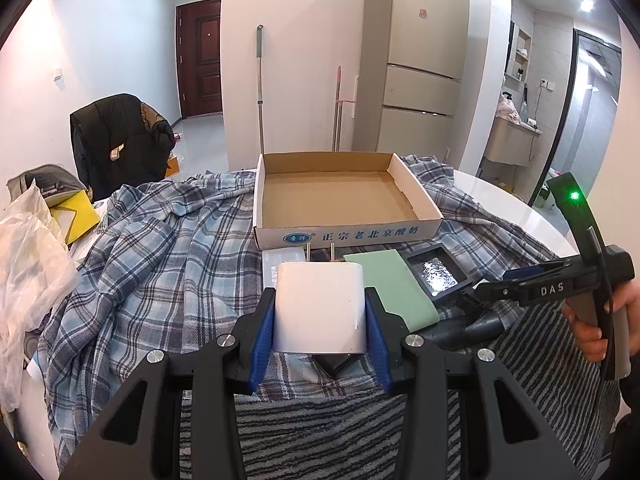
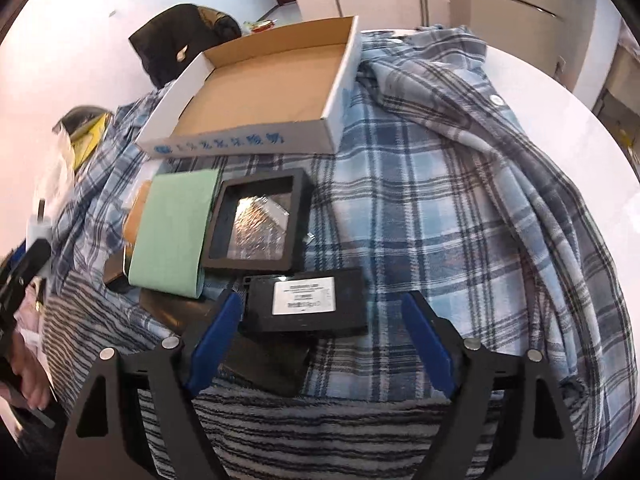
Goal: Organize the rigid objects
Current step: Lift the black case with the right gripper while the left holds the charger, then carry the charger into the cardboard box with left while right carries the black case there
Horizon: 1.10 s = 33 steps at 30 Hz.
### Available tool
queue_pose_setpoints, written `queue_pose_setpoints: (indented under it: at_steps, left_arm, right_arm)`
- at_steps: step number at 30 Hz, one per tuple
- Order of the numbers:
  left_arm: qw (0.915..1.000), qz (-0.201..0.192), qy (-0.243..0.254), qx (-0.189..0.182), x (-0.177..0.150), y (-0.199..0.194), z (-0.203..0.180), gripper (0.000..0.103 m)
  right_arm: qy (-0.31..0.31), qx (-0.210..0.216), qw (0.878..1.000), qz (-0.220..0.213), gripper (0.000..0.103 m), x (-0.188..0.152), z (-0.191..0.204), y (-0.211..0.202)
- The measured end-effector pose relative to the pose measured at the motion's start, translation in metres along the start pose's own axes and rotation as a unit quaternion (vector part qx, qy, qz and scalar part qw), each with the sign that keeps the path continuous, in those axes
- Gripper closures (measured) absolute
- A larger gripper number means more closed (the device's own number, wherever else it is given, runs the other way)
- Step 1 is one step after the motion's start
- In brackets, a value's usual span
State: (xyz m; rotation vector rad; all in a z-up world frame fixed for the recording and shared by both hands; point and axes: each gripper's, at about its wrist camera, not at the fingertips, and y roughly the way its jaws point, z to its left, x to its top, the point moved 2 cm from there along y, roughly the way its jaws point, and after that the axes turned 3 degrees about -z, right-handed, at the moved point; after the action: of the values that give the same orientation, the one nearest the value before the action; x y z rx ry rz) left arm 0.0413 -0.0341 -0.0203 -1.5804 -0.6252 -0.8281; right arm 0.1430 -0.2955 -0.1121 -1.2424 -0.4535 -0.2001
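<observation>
1. Left wrist view: the left gripper (image 1: 320, 312) is clamped on one white charger (image 1: 320, 308), blue pads against its sides, two prongs pointing toward the cardboard box (image 1: 344, 232).
2. Right wrist view: the right gripper (image 2: 320, 344) stands wide apart, holding nothing, with one black labelled box (image 2: 306, 304) between its fingers (image 2: 216, 344).
3. One green pad (image 2: 172, 232) and one black frame (image 2: 256, 220) lie side by side on the plaid cloth (image 2: 440, 208), just before the box's near wall.

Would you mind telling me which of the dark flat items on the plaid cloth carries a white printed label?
The black box between the open right hand-held gripper fingers; the black frame behind it holds crinkled silver foil instead.
</observation>
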Motion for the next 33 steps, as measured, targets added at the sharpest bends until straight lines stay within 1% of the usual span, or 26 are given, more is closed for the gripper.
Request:
queue_pose_setpoints:
  at_steps: [3, 5, 8, 9, 11, 14, 15, 16, 17, 19, 22, 26, 28, 33]
  left_arm:
    - [1.0000, -0.002, 0.005, 0.000, 0.001, -0.002, -0.003, 0.059]
    - [1.0000, -0.002, 0.009, 0.002, 0.001, -0.001, -0.005, 0.059]
    - [1.0000, 0.002, 0.008, 0.000, 0.002, 0.001, -0.007, 0.059]
    - [1.0000, 0.001, 0.008, 0.000, 0.002, 0.001, -0.008, 0.059]
    - [1.0000, -0.002, 0.009, 0.000, 0.002, -0.001, -0.008, 0.059]
    - [1.0000, -0.002, 0.009, 0.000, 0.002, -0.001, -0.008, 0.059]
    - [1.0000, -0.002, 0.008, 0.000, 0.002, -0.001, -0.007, 0.059]
    - [1.0000, -0.002, 0.007, -0.001, 0.002, -0.001, -0.007, 0.059]
    - [1.0000, -0.001, 0.006, -0.001, 0.002, 0.000, -0.006, 0.059]
    - [1.0000, -0.001, 0.007, -0.002, 0.001, 0.000, -0.006, 0.059]
    - [1.0000, -0.001, 0.008, 0.000, 0.002, 0.000, -0.004, 0.059]
    - [1.0000, -0.005, 0.004, 0.001, 0.003, -0.002, -0.001, 0.059]
    - [1.0000, -0.008, 0.002, 0.000, 0.005, -0.004, 0.000, 0.059]
    - [0.9997, -0.024, 0.004, -0.001, 0.021, -0.011, -0.004, 0.059]
  right_arm:
    - [-0.001, 0.005, 1.000, -0.013, 0.021, 0.001, 0.001, -0.006]
    - [-0.019, 0.005, 1.000, -0.013, 0.021, 0.001, 0.010, -0.007]
    - [-0.040, 0.004, 0.999, 0.001, 0.021, 0.001, 0.022, -0.002]
    - [-0.041, -0.002, 0.999, 0.009, 0.021, 0.001, 0.024, 0.002]
    - [-0.035, -0.003, 0.999, 0.016, 0.022, 0.000, 0.025, 0.008]
    - [-0.033, -0.015, 0.999, 0.027, 0.026, -0.001, 0.027, 0.019]
    - [-0.033, -0.025, 0.999, 0.028, 0.034, -0.002, 0.027, 0.021]
    - [-0.033, -0.037, 0.998, 0.023, 0.035, -0.002, 0.027, 0.021]
    - [-0.037, -0.039, 0.998, 0.020, 0.036, -0.002, 0.029, 0.020]
    - [-0.049, -0.029, 0.998, 0.018, 0.036, -0.003, 0.031, 0.016]
    - [-0.051, -0.028, 0.998, 0.004, 0.036, -0.004, 0.031, 0.004]
    - [-0.046, -0.053, 0.997, -0.029, 0.036, 0.000, 0.022, -0.018]
    - [-0.038, -0.059, 0.997, -0.044, 0.036, 0.003, 0.017, -0.028]
    - [-0.023, -0.034, 0.995, -0.087, 0.036, 0.020, 0.022, -0.053]
